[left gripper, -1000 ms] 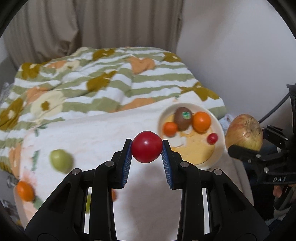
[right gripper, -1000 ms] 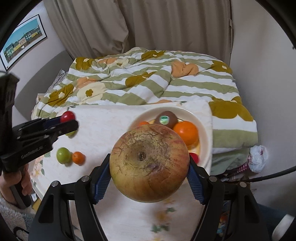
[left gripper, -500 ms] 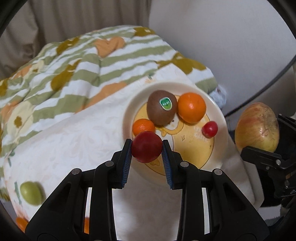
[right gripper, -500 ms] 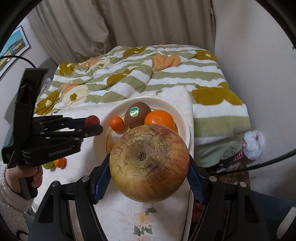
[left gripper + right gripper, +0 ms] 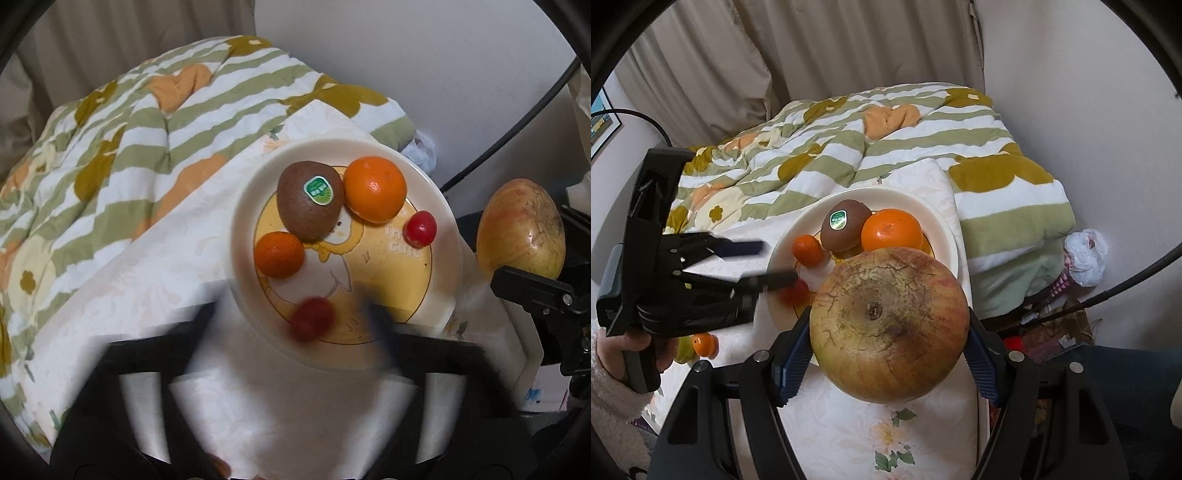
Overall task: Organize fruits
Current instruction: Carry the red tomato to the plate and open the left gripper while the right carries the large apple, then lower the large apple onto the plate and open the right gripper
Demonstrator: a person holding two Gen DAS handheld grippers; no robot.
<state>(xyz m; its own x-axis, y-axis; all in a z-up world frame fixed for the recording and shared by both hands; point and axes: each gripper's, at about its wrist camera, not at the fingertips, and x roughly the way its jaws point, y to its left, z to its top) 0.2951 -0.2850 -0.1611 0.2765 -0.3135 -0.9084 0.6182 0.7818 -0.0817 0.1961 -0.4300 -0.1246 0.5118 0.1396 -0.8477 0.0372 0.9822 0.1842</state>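
Releasing a red tomato (image 5: 312,323) at the plate's (image 5: 243,236) six o'clock, the left gripper (image 5: 772,264) has just sprung apart; the right gripper (image 5: 886,363), clamped on the apple (image 5: 888,325), waits at three o'clock.

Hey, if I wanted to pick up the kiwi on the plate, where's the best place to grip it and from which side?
Grip the kiwi across its narrow middle, coming down from above. It lies on its side on the plate, long axis running away from the camera. The large orange touches its right flank and the small orange its near left, so place the fingers carefully between them.
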